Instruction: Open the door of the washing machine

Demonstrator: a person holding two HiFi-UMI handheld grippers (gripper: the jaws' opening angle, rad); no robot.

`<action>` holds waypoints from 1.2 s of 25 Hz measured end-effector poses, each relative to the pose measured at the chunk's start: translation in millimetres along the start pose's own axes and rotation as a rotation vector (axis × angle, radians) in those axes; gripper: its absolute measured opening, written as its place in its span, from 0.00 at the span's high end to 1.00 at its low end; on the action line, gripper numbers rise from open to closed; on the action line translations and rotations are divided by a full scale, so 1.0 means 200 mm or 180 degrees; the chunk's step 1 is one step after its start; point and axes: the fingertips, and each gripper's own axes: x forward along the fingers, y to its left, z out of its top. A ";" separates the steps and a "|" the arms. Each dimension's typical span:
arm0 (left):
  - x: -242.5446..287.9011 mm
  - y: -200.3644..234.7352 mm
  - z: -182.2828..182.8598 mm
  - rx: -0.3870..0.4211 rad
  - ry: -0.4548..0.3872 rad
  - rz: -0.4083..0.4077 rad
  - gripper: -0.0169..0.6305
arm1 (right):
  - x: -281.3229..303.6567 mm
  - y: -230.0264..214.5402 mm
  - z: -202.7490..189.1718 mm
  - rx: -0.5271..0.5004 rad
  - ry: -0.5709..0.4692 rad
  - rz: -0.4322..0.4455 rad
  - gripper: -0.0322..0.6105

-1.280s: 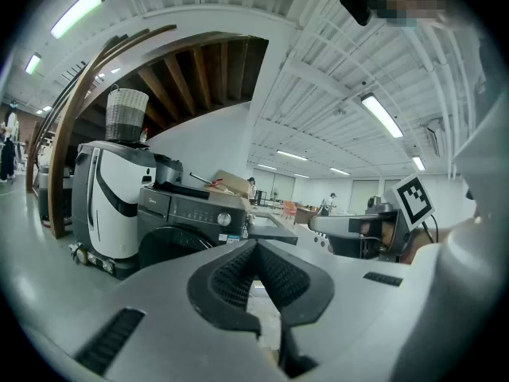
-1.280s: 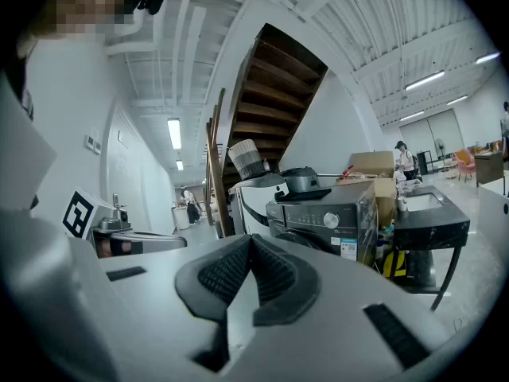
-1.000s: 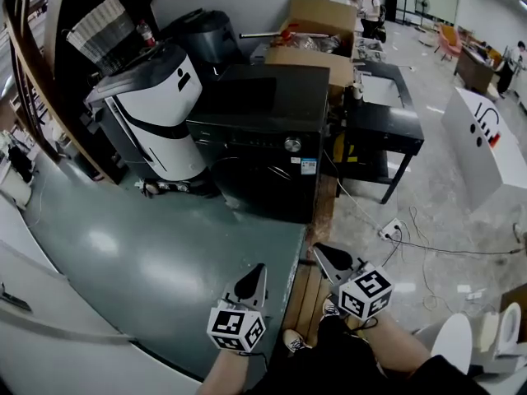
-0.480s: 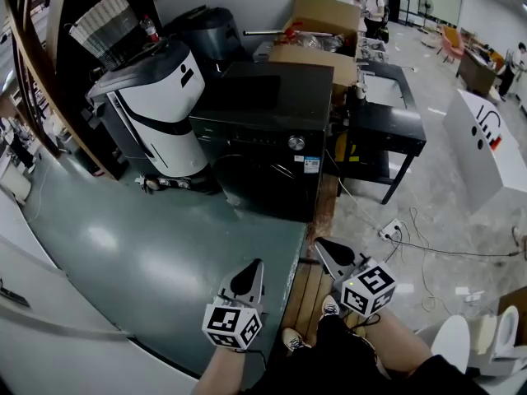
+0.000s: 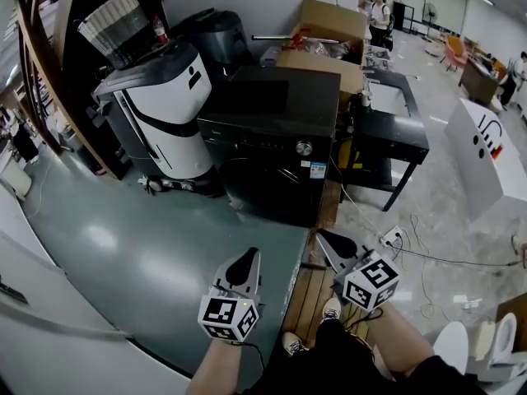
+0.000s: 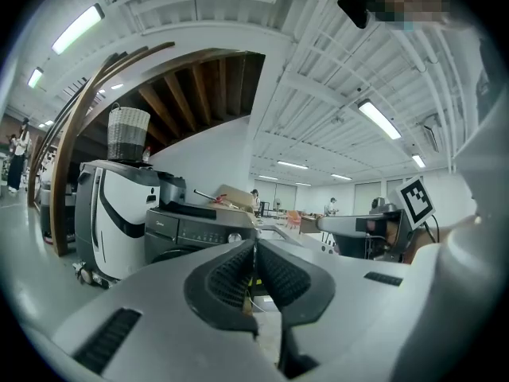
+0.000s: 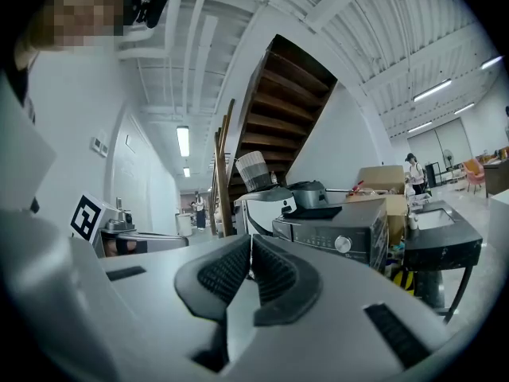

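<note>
Ahead, the black washer [image 5: 272,130] stood far from both grippers, its door [image 5: 257,183] shut and facing near. Left gripper [image 5: 249,257] and right gripper [image 5: 327,241] were empty, jaws together. Opening it probably meant stepping closer, then parting one gripper's jaws at the door's edge.

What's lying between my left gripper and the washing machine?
Only bare grey-green floor separates the left gripper from the washing machine, seen in the head view.

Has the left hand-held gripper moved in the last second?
Yes. The left hand-held gripper has edged slightly closer to the washing machine in the head view.
</note>
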 end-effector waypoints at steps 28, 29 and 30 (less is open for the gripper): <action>0.58 0.31 0.04 0.0092 -0.0016 0.0205 0.62 | 0.52 -0.55 0.02 -0.0305 0.0039 0.0054 0.59; 0.63 0.33 0.03 0.0079 -0.0010 0.0228 0.61 | 0.56 -0.60 0.00 -0.0278 0.0073 0.0075 0.59; 0.68 0.35 0.02 0.0063 -0.0002 0.0253 0.60 | 0.61 -0.65 -0.02 -0.0254 0.0111 0.0100 0.59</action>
